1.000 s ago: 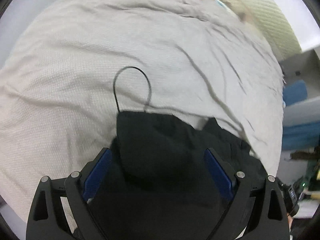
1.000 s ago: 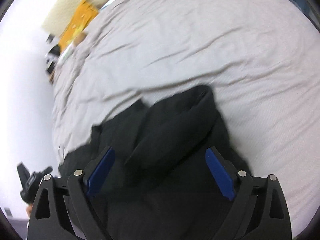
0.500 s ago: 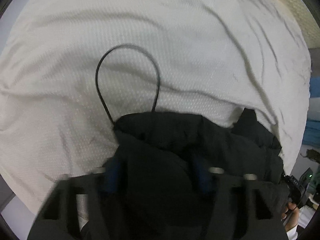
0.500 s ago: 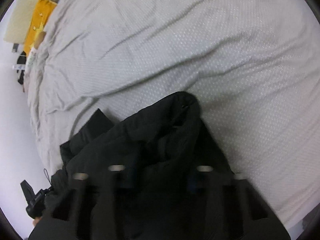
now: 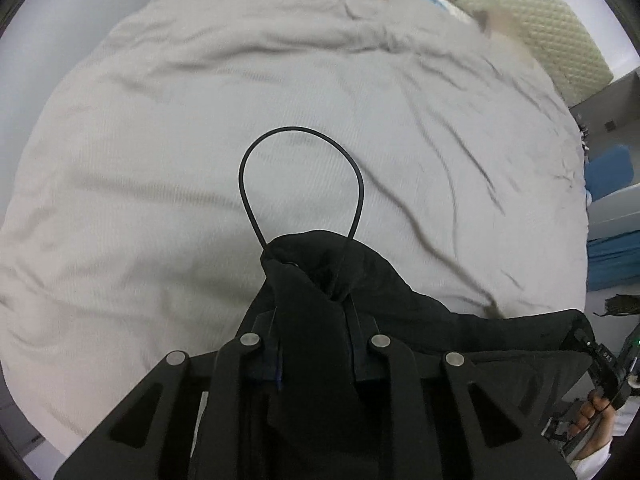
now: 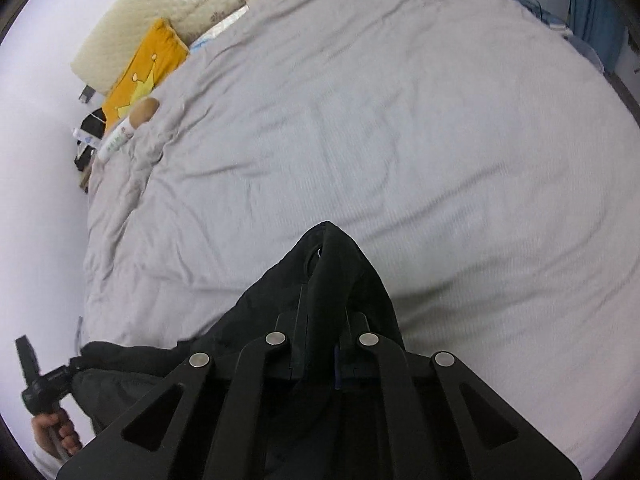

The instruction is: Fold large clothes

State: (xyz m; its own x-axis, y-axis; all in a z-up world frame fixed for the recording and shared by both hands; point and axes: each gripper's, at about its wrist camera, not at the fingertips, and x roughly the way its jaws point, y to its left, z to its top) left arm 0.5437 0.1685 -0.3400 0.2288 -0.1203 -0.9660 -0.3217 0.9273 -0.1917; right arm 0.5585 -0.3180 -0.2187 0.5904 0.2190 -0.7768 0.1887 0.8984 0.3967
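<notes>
Garment: my black jacket [image 5: 400, 312], bunched, cord loop [image 5: 300, 176] sticking out, over grey bedsheet [image 5: 200, 160].
L gripper [image 5: 312, 320]: jaws closing, fabric pinched.
R gripper [image 6: 324, 312]: clamped tight on fabric.

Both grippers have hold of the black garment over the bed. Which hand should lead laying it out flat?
Probably right: the right gripper is shut on the garment with open bedspread ahead. The left gripper is closing on fabric, its cord loop dangling.

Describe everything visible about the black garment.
The black garment is dark, matte, soft cloth, bunched and creased, its kind unclear. A thin black cord loop sticks out of its gathered top. The left hand-held gripper, jaws closing, pinches one fold; the right hand-held gripper is shut on another bunch. Between them the cloth stretches across above the pale grey bedspread; contact with it cannot be told.
</notes>
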